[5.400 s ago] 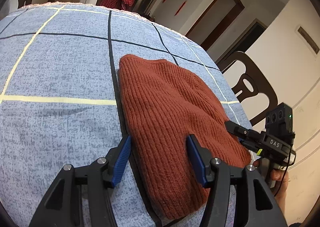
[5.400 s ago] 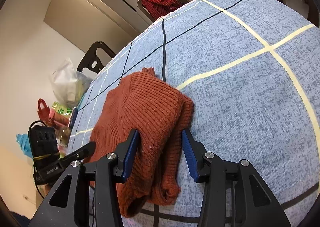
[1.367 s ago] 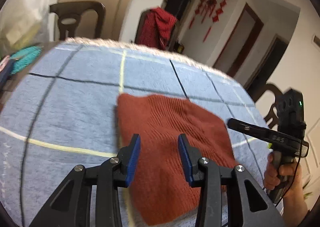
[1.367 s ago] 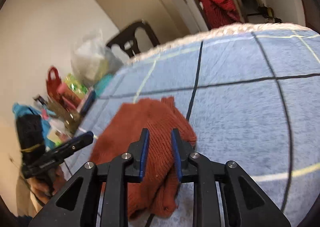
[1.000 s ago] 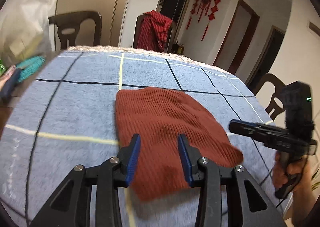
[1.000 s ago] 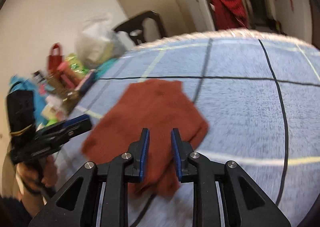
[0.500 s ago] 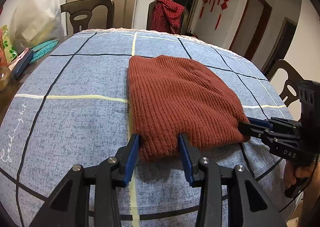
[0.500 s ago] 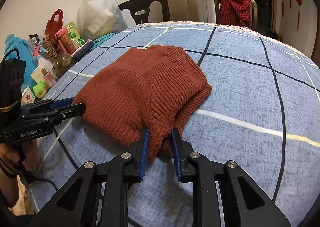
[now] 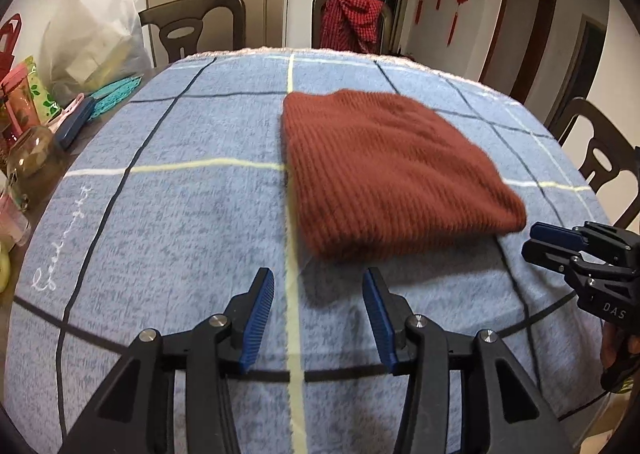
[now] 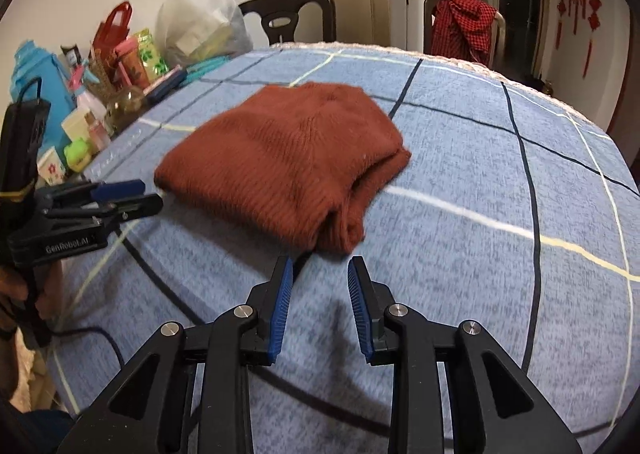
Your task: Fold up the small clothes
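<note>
A rust-red knitted garment (image 9: 384, 170) lies folded flat on the blue checked tablecloth (image 9: 180, 214); in the right wrist view the garment (image 10: 288, 158) shows its stacked layers at the near corner. My left gripper (image 9: 318, 282) hovers just short of the garment's near edge, its jaws opening, with nothing between them. My right gripper (image 10: 320, 274) sits just before the folded corner, jaws opening, also empty. Each gripper appears in the other's view: the right gripper (image 9: 560, 242) at the garment's right end, the left gripper (image 10: 124, 194) at its left end.
Bags, bottles and small boxes (image 10: 100, 86) crowd the table's left side. Dark chairs (image 9: 192, 26) stand around the table; a red checked garment (image 9: 352, 22) hangs on the far one. The cloth (image 10: 500, 254) to the right of the garment is bare.
Both grippers let go of the garment's near edge and pulled back toward the table's front. Their jaws widened, and the garment now lies free on the cloth.
</note>
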The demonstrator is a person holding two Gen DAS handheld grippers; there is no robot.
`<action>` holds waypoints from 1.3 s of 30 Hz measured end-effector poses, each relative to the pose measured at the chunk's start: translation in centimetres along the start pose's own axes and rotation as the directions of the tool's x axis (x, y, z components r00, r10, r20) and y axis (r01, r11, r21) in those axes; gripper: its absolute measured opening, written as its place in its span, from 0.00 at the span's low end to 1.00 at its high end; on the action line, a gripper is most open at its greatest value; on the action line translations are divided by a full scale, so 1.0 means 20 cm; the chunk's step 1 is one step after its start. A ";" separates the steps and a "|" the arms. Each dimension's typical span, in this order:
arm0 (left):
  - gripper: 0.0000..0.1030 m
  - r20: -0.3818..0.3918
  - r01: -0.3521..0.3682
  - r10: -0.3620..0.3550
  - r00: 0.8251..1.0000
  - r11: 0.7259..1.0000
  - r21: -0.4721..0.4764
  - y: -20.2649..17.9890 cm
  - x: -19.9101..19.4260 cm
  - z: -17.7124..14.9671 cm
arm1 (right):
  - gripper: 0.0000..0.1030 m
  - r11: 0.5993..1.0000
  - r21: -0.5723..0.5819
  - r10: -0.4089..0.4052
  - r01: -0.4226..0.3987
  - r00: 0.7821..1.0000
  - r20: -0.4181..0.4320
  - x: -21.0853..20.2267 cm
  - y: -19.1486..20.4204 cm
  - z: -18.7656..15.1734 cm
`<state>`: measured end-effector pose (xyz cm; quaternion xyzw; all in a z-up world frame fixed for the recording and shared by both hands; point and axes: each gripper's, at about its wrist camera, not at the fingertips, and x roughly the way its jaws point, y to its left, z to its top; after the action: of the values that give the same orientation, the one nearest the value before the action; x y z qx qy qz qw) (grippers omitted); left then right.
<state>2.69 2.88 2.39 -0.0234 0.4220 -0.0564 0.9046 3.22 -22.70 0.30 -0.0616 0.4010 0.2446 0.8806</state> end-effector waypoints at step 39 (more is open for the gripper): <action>0.66 -0.024 -0.059 0.060 0.998 0.997 0.040 -0.03 0.05 -0.06 | 0.42 0.996 -0.053 -0.067 0.065 0.997 -0.037 0.06 0.05 -0.08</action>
<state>2.32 2.25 0.92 0.0076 0.4325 -0.0382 0.9008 2.21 -21.84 -1.53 -0.1023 0.4095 0.2244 0.8783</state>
